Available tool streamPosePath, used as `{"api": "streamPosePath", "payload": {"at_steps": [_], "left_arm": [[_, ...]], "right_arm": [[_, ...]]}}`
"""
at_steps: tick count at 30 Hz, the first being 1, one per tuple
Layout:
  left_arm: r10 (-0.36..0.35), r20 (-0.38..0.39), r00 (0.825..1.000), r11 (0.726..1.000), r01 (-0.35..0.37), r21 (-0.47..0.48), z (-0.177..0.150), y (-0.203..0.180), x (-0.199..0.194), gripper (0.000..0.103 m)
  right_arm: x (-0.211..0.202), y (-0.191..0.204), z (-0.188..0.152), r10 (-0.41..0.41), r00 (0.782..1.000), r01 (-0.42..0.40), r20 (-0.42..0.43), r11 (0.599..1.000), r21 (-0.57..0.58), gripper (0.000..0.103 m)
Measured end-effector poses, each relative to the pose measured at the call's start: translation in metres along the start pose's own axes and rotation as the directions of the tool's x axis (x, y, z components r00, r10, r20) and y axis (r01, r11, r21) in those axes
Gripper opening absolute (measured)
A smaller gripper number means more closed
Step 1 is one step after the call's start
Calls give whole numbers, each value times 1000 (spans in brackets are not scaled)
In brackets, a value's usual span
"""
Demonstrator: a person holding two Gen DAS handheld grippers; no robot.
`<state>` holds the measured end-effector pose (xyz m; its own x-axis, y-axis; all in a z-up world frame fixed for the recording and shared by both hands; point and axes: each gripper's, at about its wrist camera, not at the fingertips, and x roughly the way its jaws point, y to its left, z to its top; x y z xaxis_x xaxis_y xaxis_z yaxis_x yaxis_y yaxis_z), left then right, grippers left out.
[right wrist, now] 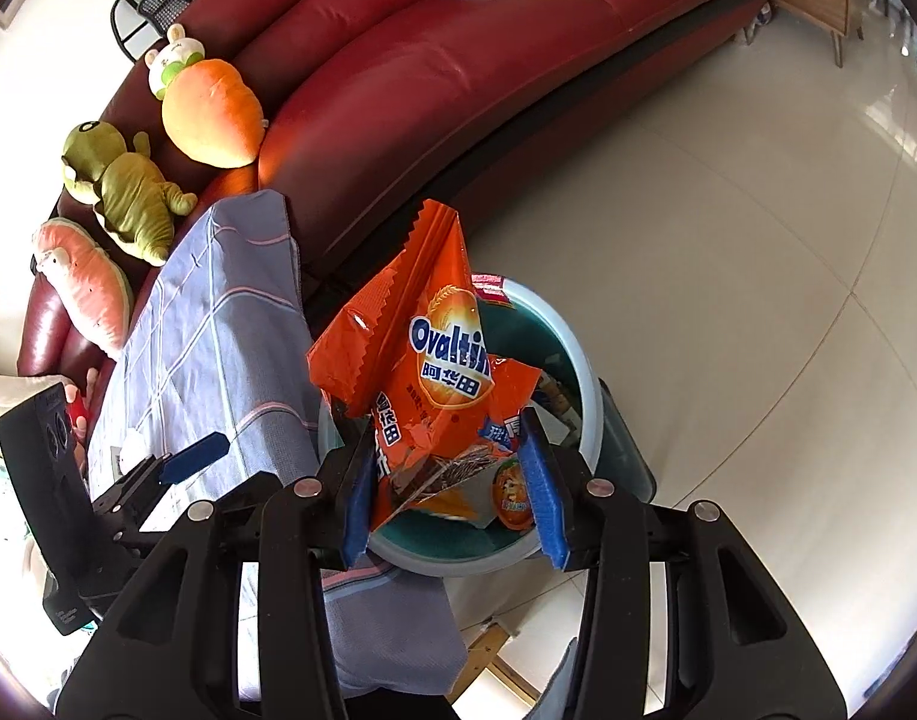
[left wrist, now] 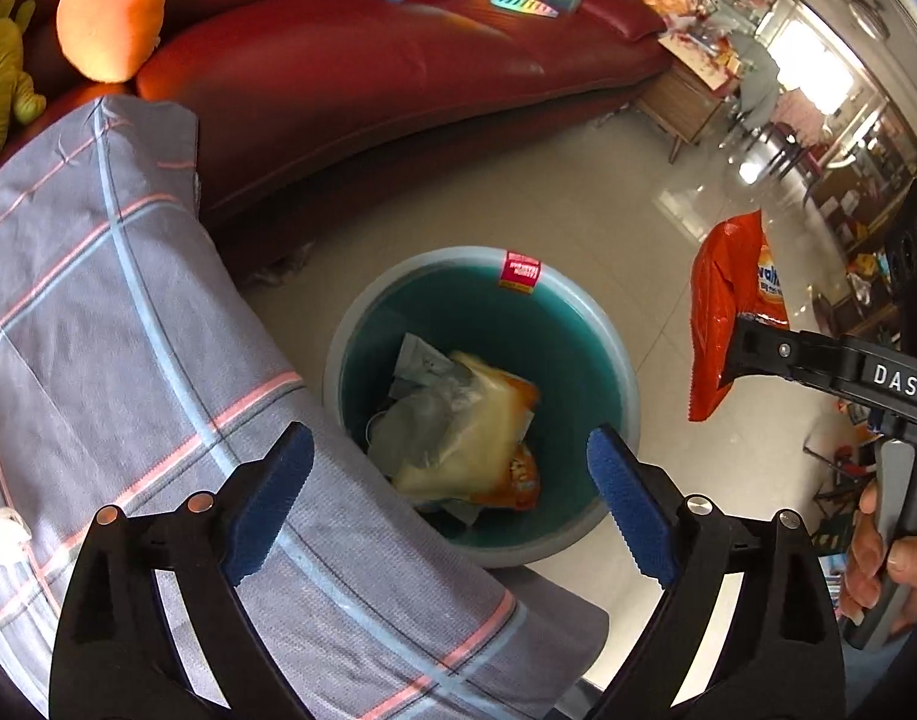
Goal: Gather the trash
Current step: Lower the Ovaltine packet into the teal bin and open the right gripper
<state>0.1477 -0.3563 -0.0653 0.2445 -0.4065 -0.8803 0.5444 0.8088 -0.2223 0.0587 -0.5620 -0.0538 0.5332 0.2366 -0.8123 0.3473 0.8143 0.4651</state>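
Blue ribbed pads [right wrist: 542, 498] of the right gripper [right wrist: 452, 498] pinch the crinkled lower end of a glossy orange Ovaltine wrapper [right wrist: 434, 348], its zigzag-cut edges standing up above the jaws. Spread wide with nothing between its own blue pads [left wrist: 629, 510], the left gripper [left wrist: 452, 501] hangs over a round teal bin [left wrist: 578, 324] with a pale rim. Crumpled clear film and a yellow-orange snack packet [left wrist: 476, 438] lie at the bin's bottom. A grey checked cloth [left wrist: 128, 312] with pink and blue lines drapes just beside the bin. Beyond sit a smooth red leather sofa [left wrist: 350, 72] and a plush carrot [left wrist: 110, 9], on shiny pale floor tiles [right wrist: 728, 240].
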Motion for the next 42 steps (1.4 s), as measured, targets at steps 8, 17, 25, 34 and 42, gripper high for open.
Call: {"api": "streamPosePath", "payload": {"at_steps": [8, 17, 25, 34, 42], "left_arm": [[5, 11, 1000, 999, -4, -34, -10, 17, -10, 94], [11, 30, 999, 997, -9, -71, -20, 34, -23, 94], [6, 45, 999, 996, -2, -93, -25, 51, -36, 95], [-1, 67, 998, 991, 10, -131, -37, 75, -53, 95], [-10, 95, 995, 985, 26, -169, -47, 91, -71, 96]], "right_arm": [[9, 13, 3, -10, 1000, 10, -14, 1000, -24, 42], [22, 33, 7, -37, 999, 35, -29, 998, -59, 54], [27, 52, 8, -42, 998, 40, -37, 997, -70, 74], [27, 74, 1, -71, 997, 67, -44, 995, -80, 80], [22, 101, -6, -89, 995, 84, -40, 990, -114, 83]]}}
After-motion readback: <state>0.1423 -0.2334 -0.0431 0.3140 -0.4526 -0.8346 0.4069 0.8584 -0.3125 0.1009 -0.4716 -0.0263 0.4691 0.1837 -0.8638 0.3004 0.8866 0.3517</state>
